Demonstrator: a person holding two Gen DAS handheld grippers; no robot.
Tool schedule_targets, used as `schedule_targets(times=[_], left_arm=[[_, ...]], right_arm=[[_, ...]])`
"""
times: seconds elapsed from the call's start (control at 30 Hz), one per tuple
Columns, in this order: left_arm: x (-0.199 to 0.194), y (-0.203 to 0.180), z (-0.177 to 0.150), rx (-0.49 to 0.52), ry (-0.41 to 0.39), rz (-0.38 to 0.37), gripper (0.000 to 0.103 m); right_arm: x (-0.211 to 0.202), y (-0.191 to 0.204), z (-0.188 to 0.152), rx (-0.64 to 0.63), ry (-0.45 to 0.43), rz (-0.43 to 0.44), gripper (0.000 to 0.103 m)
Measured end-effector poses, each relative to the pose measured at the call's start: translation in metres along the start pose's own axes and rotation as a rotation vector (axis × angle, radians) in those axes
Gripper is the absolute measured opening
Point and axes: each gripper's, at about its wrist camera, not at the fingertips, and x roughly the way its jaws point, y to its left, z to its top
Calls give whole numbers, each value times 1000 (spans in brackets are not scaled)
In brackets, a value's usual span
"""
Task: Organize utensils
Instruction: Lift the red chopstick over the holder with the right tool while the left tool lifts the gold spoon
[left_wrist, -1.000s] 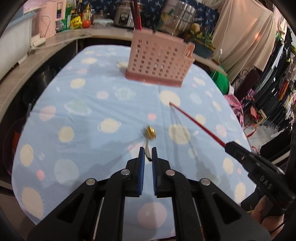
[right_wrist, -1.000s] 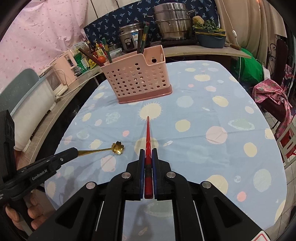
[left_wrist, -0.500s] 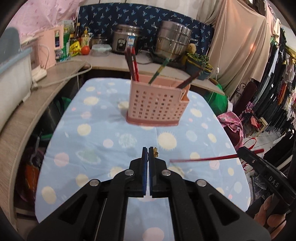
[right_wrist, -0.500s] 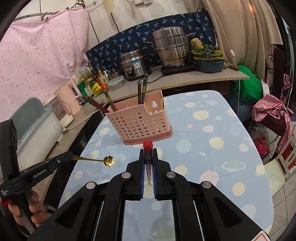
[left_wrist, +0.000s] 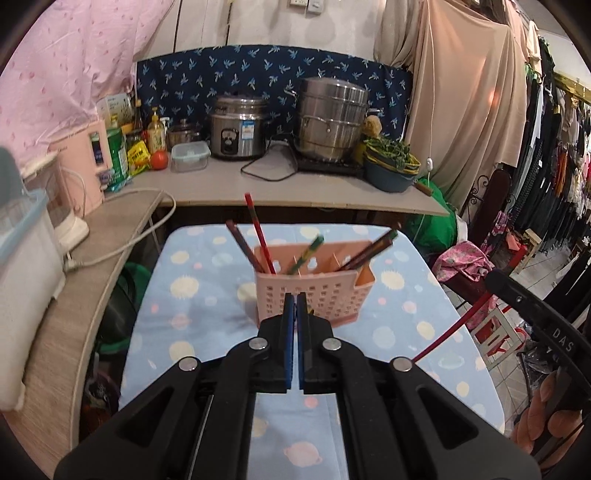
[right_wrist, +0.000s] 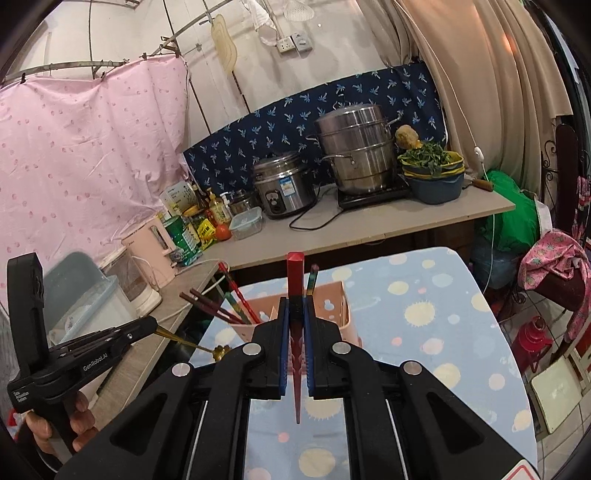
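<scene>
Right tongs (right_wrist: 295, 314) clamp a red chopstick (right_wrist: 295, 280) upright before the pink caddy (right_wrist: 332, 306); left tongs (left_wrist: 295, 306) grip a gold spoon (right_wrist: 218, 350) beside it.

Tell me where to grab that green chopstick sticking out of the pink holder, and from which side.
Likely its free upper end. The green chopstick leans up and right out of the pink holder, its lower part hidden inside. Come from above, hand-held gripper closing across the thin shaft, and pull along its tilt. Red chopsticks stand left, dark ones right.
</scene>
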Motion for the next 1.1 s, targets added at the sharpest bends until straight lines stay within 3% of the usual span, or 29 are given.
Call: schedule_targets(times=[0.43, 0.67, 1.1], left_arm=[[22, 13, 74, 18, -72, 63, 1], [58, 13, 92, 50, -27, 110, 1], [119, 20, 80, 36, 79, 117, 1]], right_arm=[[33, 9, 77, 63, -127, 30, 7], [62, 15, 97, 67, -167, 3, 7], [133, 4, 69, 65, -13, -40, 7]])
